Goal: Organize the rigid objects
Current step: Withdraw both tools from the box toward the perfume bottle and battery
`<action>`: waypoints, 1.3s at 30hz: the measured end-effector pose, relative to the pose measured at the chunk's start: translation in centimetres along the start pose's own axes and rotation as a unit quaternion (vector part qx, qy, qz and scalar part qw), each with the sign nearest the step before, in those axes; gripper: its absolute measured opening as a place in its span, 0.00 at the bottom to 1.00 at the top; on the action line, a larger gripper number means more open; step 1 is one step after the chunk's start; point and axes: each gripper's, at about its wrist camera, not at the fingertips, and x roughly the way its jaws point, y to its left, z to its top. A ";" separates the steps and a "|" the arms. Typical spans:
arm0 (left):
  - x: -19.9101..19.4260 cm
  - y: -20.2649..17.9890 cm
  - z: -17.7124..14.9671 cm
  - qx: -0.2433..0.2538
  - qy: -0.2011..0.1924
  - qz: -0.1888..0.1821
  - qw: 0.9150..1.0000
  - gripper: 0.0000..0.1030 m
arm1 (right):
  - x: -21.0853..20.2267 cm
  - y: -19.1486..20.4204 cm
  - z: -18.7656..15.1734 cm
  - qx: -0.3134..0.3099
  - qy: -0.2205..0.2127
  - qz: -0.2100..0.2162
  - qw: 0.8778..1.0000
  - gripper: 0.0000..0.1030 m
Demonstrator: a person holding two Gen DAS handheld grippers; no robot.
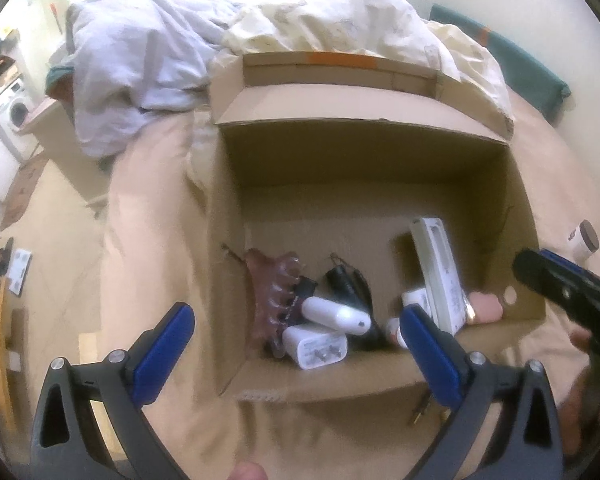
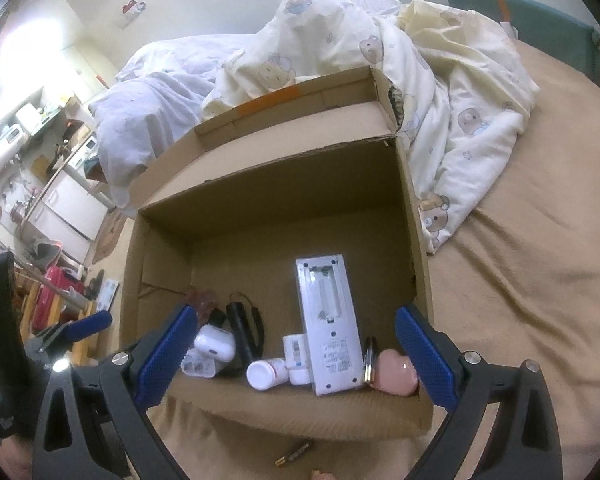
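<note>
- The left claw [image 1: 296,344] and the right claw [image 2: 296,350] both stand released, jaws wide, nothing between the pads. Both hover over the near edge of the cardboard box [image 2: 276,184], which sits open on the bed [image 2: 520,280].
- My reading: a drop into the box has just been finished and the step in hand is fetching the next loose item. Two remain outside: a small brass-tipped battery-like cylinder [image 2: 294,453] on the bed just near of the box's near wall, and a white jar with a brown lid [image 1: 582,240] on the bed right of the box.
- To do it well, lift clear of the near wall before swinging away, so no pad hooks the cardboard and drags the box.
- For the cylinder, set the jaws across its short width, not along its length; it lies slanted, low at near-left, rising to far-right, and may roll on soft bedding.
- Already in the box, along the near wall: a white remote [image 2: 328,328], face down, its battery bay uncovered, long axis running near to far; a pink hair clip [image 1: 276,292] at the left; white chargers [image 1: 316,346]; a black torch-like item [image 2: 240,332]; a white pill bottle [image 2: 266,374] on its side, cap pointing near-left; a pink rounded piece [image 2: 394,372] at the right.
- Place the next item in the bare far half.
</note>
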 end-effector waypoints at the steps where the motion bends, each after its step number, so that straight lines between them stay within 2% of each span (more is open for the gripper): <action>1: -0.3 0.2 -0.1 -0.002 0.000 0.001 1.000 0.99 | -0.2 0.0 -0.2 -0.002 0.003 0.000 1.000 1.00; 5: -1.0 0.6 -0.8 -0.007 -0.002 0.011 1.000 0.99 | -1.3 0.1 -0.7 -0.013 0.005 -0.005 1.000 1.00; 10: -1.7 1.2 -2.0 -0.022 0.003 -0.006 1.000 0.99 | -2.4 -0.8 -2.1 0.005 0.017 -0.005 1.000 1.00; 19: -1.5 0.8 -4.9 -0.027 0.039 -0.002 0.999 0.99 | -3.1 -1.6 -5.1 0.033 0.046 -0.018 0.998 1.00; 25: -0.8 0.1 -6.0 -0.014 0.058 0.018 0.998 0.99 | -1.9 -1.8 -7.1 0.045 0.088 -0.034 0.994 1.00; 29: 0.4 1.1 -6.4 -0.037 0.087 0.026 0.995 0.99 | -1.1 -2.1 -8.3 0.046 0.116 -0.047 0.991 1.00; 32: 0.8 1.6 -6.5 -0.049 0.098 0.027 0.994 0.99 | -0.2 -2.4 -8.8 0.035 0.133 -0.090 0.986 1.00; 33: 0.9 1.7 -6.5 -0.053 0.101 0.022 0.993 0.99 | 0.1 -2.5 -8.9 0.038 0.138 -0.086 0.986 1.00; 34: 0.9 1.7 -6.5 -0.055 0.102 0.020 0.993 0.99 | 0.4 -2.5 -9.0 0.040 0.145 -0.076 0.986 0.98; 38: 0.8 1.2 -6.3 -0.048 0.103 0.012 0.993 0.99 | 2.4 -1.4 -10.2 0.013 0.196 -0.057 0.979 0.67; 39: 0.9 1.0 -6.3 -0.046 0.105 0.007 0.993 0.99 | 2.9 -1.1 -10.7 0.005 0.211 -0.055 0.976 0.64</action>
